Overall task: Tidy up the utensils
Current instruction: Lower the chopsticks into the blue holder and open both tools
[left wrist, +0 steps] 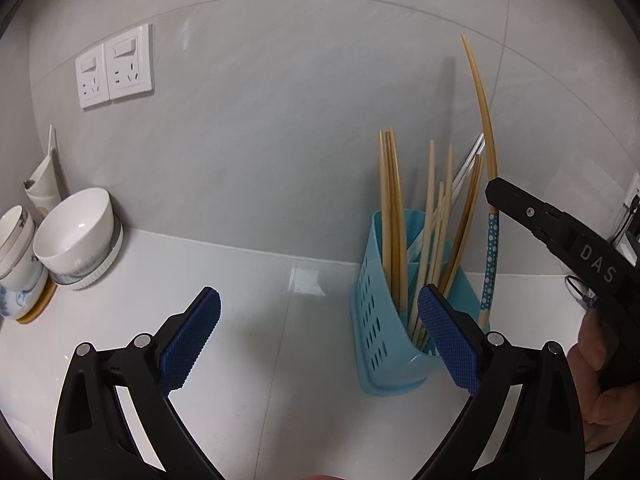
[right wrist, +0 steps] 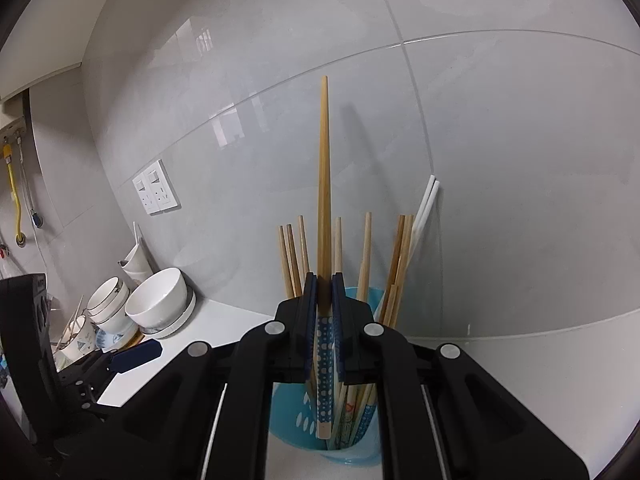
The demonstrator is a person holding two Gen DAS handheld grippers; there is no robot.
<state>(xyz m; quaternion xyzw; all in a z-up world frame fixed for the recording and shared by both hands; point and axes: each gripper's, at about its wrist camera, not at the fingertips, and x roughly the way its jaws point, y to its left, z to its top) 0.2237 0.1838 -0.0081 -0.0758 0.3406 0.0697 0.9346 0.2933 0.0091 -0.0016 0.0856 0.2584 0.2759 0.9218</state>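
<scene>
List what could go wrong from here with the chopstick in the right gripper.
The right gripper pinches one dotted chopstick near its patterned end, so it may pivot or slip. Its lower end hangs beside the blue holder in the left view and could miss. The holder is crowded with bamboo chopsticks, which could block it.

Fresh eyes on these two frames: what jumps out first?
The right gripper is clamped on a long bamboo chopstick with a blue dotted handle, held upright above the blue slotted chopstick holder full of chopsticks against the grey tiled wall. The left gripper waits open beside it. White bowls are stacked far left.
</scene>
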